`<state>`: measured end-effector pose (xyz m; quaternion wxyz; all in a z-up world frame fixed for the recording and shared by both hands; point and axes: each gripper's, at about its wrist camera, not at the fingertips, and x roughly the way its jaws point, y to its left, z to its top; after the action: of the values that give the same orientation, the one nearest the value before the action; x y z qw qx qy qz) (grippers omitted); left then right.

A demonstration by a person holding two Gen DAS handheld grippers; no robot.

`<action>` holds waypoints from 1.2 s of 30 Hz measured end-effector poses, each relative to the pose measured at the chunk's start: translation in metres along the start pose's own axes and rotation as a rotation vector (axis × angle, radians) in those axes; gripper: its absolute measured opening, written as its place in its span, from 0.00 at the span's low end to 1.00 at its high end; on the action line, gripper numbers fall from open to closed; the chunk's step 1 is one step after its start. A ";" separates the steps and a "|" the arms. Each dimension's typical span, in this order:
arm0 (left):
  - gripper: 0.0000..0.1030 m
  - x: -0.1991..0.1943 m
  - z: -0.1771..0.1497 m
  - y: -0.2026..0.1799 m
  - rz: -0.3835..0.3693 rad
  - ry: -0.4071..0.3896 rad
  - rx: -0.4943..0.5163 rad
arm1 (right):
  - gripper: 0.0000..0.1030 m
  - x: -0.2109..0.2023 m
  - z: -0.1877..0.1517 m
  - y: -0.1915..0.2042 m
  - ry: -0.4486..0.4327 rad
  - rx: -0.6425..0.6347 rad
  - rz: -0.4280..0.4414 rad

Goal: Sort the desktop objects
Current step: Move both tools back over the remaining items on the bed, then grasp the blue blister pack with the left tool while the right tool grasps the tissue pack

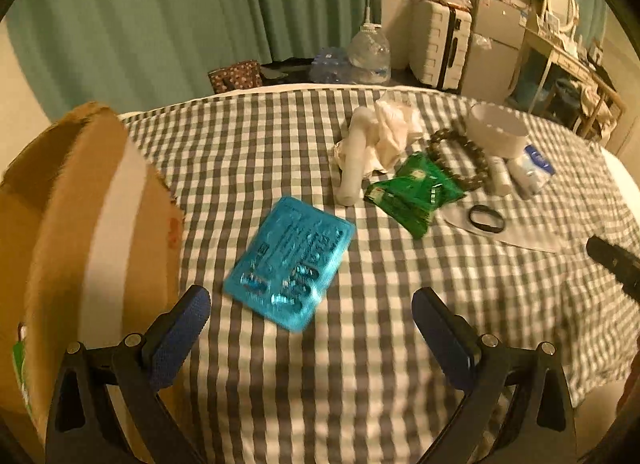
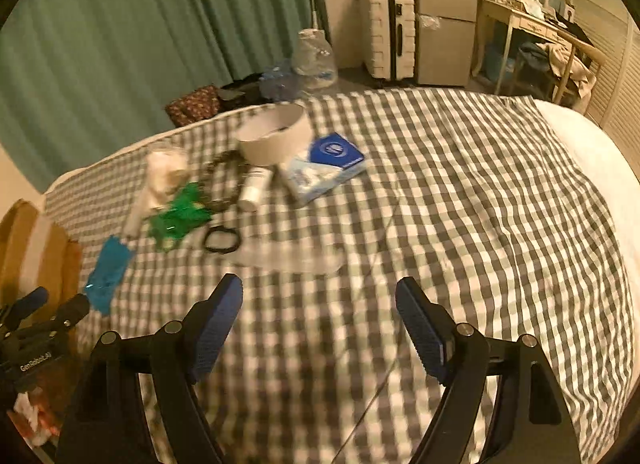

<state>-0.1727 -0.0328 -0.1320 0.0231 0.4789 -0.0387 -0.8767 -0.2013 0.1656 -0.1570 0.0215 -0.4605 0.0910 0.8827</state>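
On the checked cloth lie a blue blister pack (image 1: 290, 262), a green packet (image 1: 416, 190), crumpled white tissue (image 1: 384, 136), a bead bracelet (image 1: 460, 160), a white bowl (image 1: 498, 132), a small white bottle (image 1: 500, 176), a blue-and-white box (image 1: 534, 170) and a black hair band (image 1: 486, 218) on a clear plastic sheet (image 1: 516, 234). My left gripper (image 1: 312, 312) is open, just before the blister pack. My right gripper (image 2: 320, 304) is open and empty, short of the plastic sheet (image 2: 288, 256). The blister pack (image 2: 108, 272), hair band (image 2: 220, 242), bowl (image 2: 276, 136) and box (image 2: 326, 170) also show in the right wrist view.
A brown cardboard box (image 1: 76, 248) stands at the left edge of the cloth, next to my left gripper. Behind the table are green curtains (image 1: 180, 8), water bottles (image 1: 368, 52), a white suitcase (image 1: 440, 44) and a desk (image 1: 568, 60).
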 end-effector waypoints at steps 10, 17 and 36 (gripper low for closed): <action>1.00 0.064 0.002 0.005 0.045 0.059 0.059 | 0.77 0.043 0.015 0.005 -0.016 -0.102 0.040; 1.00 0.083 0.002 0.021 -0.064 0.067 -0.007 | 0.77 0.063 0.043 0.023 -0.081 -0.328 -0.025; 0.72 0.083 0.013 0.012 -0.091 0.019 0.032 | 0.77 0.113 0.065 0.013 -0.045 -0.452 -0.004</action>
<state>-0.2288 -0.0509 -0.1935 -0.0243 0.4888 -0.0307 -0.8715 -0.3204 0.1594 -0.2113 -0.0784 -0.4338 -0.1104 0.8908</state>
